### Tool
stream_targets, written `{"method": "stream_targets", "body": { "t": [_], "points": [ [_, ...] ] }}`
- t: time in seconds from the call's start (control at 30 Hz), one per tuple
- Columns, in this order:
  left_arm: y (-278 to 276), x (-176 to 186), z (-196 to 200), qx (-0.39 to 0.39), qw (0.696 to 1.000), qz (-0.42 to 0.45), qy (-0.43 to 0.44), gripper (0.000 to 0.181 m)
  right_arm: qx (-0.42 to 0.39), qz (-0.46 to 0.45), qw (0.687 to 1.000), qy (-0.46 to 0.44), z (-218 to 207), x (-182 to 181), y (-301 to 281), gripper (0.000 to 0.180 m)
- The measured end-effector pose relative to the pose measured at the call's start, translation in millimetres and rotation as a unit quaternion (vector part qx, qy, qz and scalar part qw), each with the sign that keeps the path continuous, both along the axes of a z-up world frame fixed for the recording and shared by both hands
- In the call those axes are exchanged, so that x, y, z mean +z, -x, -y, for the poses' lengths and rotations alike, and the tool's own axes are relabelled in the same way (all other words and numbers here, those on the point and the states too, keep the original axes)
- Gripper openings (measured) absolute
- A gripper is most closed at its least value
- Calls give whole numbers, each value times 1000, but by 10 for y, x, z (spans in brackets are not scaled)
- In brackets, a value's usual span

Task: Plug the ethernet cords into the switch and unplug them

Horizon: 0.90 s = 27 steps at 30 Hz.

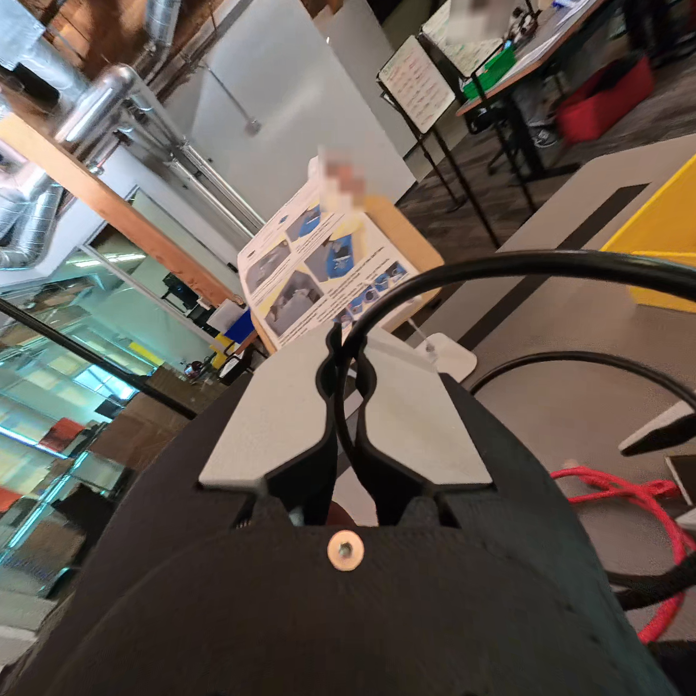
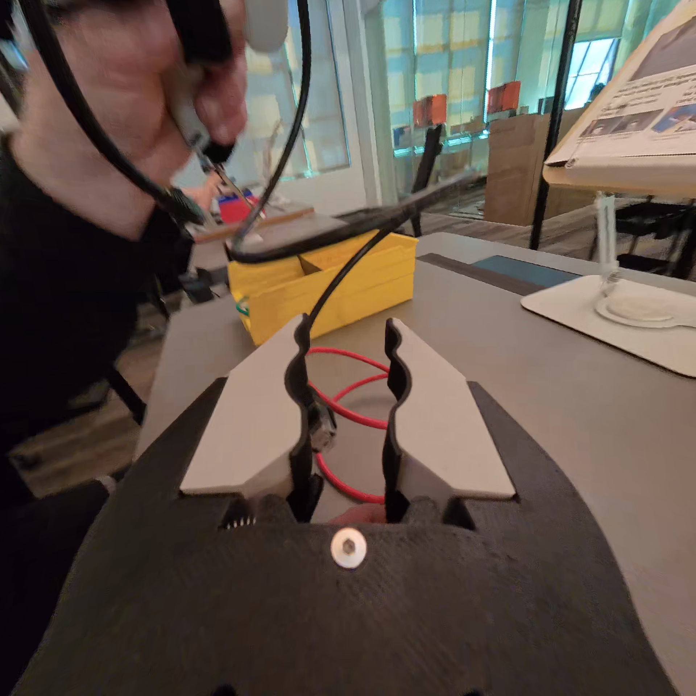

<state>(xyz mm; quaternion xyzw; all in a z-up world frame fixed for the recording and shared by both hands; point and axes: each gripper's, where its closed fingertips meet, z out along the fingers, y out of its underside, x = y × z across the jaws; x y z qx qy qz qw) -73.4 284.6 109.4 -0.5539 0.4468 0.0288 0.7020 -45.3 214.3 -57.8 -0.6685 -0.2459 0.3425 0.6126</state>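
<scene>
My left gripper (image 1: 348, 339) is shut on a black ethernet cord (image 1: 527, 260). The cord runs up between its fingers and arcs away to the right above the table. In the right wrist view my right gripper (image 2: 344, 327) is open. The same black cord (image 2: 339, 278) drops to it, and the cord's plug (image 2: 321, 427) rests against the inner face of the left finger. A red cord (image 2: 348, 351) lies coiled on the table under the jaws; it also shows in the left wrist view (image 1: 632, 493). The switch is not in view.
A yellow bin (image 2: 376, 278) stands on the grey table (image 2: 489, 376) beyond the right gripper. A poster stand's white base (image 2: 602, 324) sits to the right. A person's hand (image 2: 124, 94) holding the left gripper fills the upper left. Across from one pair of fingers to the other is roughly 20 centimeters.
</scene>
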Motion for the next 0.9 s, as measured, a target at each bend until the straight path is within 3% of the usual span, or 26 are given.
{"method": "stream_targets", "body": {
  "t": [0.1, 0.23, 0.43, 0.63, 0.9],
  "points": [
    [-151, 3, 37, -4, 1000, 13, 0, 5, 24, -32, 999, 1, 47, 98, -49, 20],
    [-217, 17, 16, -3, 999, 32, 12, 5, -31, -31, 999, -29, -52, 223, -316, 56],
    [-118, 16, -162, 29, 997, 62, 21, 5, -99, -85, 991, 6, -244, 153, -723, 59],
    [-123, 74, -224, 34, 995, 87, 29, 6, -14, -166, 980, 104, -230, -14, -509, 63],
    [-215, 205, -138, 21, 995, 98, 24, 6, -18, -156, 974, 161, -258, -223, -394, 59]
  ]
}}
